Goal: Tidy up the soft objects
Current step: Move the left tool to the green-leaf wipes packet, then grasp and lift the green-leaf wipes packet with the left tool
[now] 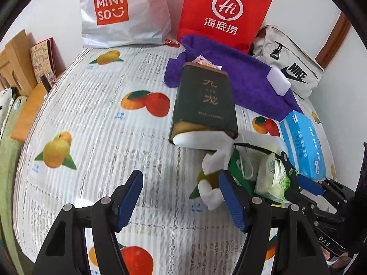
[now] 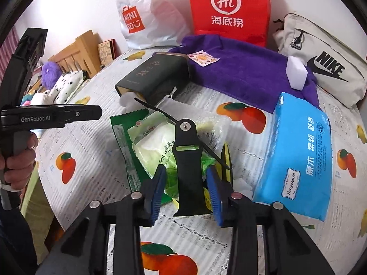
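Black strap [image 2: 187, 158] between right claw [image 2: 187, 190] pads, untouched; left claw [image 1: 181, 197] half-open, empty.

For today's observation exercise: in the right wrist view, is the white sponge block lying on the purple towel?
Yes, the white sponge block rests on the right end of the purple towel.

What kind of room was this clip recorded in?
Most likely a bedroom at home. A wooden headboard with pillows beside it stands left of a table covered by a fruit-print cloth, with shopping bags against the plain wall.
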The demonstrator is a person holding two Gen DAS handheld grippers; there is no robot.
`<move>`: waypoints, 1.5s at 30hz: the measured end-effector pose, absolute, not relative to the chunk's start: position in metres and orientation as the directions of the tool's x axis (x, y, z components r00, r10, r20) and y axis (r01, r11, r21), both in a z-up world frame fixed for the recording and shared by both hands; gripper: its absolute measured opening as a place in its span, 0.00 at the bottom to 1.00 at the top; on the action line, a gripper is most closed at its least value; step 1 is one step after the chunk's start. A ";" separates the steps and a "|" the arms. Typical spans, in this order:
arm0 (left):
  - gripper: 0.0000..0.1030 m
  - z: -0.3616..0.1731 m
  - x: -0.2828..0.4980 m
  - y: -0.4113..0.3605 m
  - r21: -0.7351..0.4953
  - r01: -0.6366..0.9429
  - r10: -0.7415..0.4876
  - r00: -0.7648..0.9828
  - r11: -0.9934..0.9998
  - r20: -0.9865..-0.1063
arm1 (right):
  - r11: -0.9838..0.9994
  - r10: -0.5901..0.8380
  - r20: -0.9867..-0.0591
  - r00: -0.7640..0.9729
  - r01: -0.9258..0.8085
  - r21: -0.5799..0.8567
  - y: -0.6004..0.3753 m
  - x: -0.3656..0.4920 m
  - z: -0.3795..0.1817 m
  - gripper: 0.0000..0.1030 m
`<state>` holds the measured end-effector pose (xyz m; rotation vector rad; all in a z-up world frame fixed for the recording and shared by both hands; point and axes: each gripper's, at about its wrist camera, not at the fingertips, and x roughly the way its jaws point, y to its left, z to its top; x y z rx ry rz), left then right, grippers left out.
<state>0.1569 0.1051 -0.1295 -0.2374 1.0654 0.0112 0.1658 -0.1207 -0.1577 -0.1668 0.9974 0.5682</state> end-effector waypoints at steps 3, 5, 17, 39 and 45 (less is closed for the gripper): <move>0.65 -0.131 0.152 0.103 -0.195 -0.119 -0.115 0.485 0.974 -0.867 | 0.842 0.385 -0.823 0.418 -0.524 0.128 -0.124 0.162 -0.153 0.27; 0.65 -0.131 0.150 0.100 -0.199 -0.113 -0.120 0.487 0.973 -0.865 | 0.844 0.385 -0.823 0.417 -0.520 0.130 -0.126 0.160 -0.151 0.21; 0.65 -0.131 0.146 0.097 -0.198 -0.108 -0.123 0.482 0.974 -0.868 | 0.846 0.387 -0.816 0.430 -0.517 0.129 -0.130 0.158 -0.150 0.20; 0.83 -0.112 0.137 0.006 -0.235 0.235 -0.328 0.546 0.943 -0.771 | 0.913 0.336 -0.773 0.537 -0.387 0.129 -0.199 0.146 -0.118 0.20; 0.83 -0.132 0.150 -0.021 -0.207 0.261 -0.315 0.496 0.943 -0.809 | 0.936 0.304 -0.770 0.561 -0.325 0.132 -0.229 0.145 -0.115 0.20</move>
